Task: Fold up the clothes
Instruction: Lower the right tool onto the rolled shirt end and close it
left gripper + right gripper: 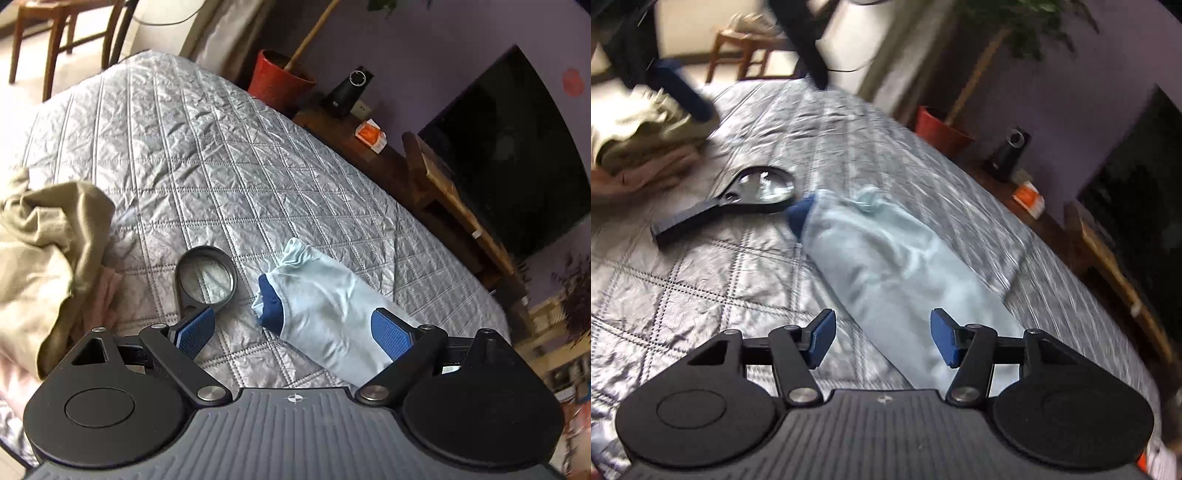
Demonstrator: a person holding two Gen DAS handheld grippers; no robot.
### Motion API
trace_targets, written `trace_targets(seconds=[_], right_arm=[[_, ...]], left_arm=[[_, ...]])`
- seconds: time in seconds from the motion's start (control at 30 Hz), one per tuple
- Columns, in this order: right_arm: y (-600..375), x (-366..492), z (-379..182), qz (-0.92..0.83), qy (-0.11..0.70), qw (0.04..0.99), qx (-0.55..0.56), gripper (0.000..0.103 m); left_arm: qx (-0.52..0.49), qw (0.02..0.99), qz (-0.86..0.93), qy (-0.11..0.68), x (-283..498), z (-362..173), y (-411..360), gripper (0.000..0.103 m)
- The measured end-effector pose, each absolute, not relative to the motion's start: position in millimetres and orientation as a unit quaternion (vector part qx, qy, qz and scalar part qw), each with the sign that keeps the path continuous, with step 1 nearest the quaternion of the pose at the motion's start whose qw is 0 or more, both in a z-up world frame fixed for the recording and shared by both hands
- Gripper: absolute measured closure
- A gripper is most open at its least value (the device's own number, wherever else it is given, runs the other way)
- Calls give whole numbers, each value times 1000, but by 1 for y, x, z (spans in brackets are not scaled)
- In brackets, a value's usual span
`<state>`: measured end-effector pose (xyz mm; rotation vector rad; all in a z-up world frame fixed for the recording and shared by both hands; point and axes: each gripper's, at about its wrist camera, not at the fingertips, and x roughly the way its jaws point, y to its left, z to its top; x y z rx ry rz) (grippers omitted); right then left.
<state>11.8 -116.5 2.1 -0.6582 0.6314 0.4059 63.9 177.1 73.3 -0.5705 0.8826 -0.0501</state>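
Note:
A light-blue garment with a dark-blue cuff, folded into a long narrow bundle, lies on the grey quilted bedspread. My left gripper hangs open just above the bundle's near end, and its right finger overlaps the cloth in the picture. My right gripper is open too; the near end of the bundle lies below the gap between its pads, which do not press on it. In the blurred right wrist view, a blue finger of the left gripper shows at the upper left, over the pile of clothes.
A black magnifying glass lies just left of the bundle. A heap of beige and pink clothes sits at the left. Beyond the bed's far edge are a red plant pot, a wooden bench and a dark screen.

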Motion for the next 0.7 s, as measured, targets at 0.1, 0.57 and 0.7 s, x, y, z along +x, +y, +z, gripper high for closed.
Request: trace_targets(seconds=[0.1, 0.57, 0.7], right_arm=[[-106, 14, -2, 210, 292, 873, -329, 42], [-80, 35, -20, 210, 263, 866, -370, 36], [-79, 38, -18, 216, 269, 867, -359, 45]], left_arm=[[-276, 863, -26, 423, 66, 72, 178, 9], [-303, 854, 22, 422, 67, 68, 200, 9], [-332, 843, 41, 421, 65, 63, 213, 9]])
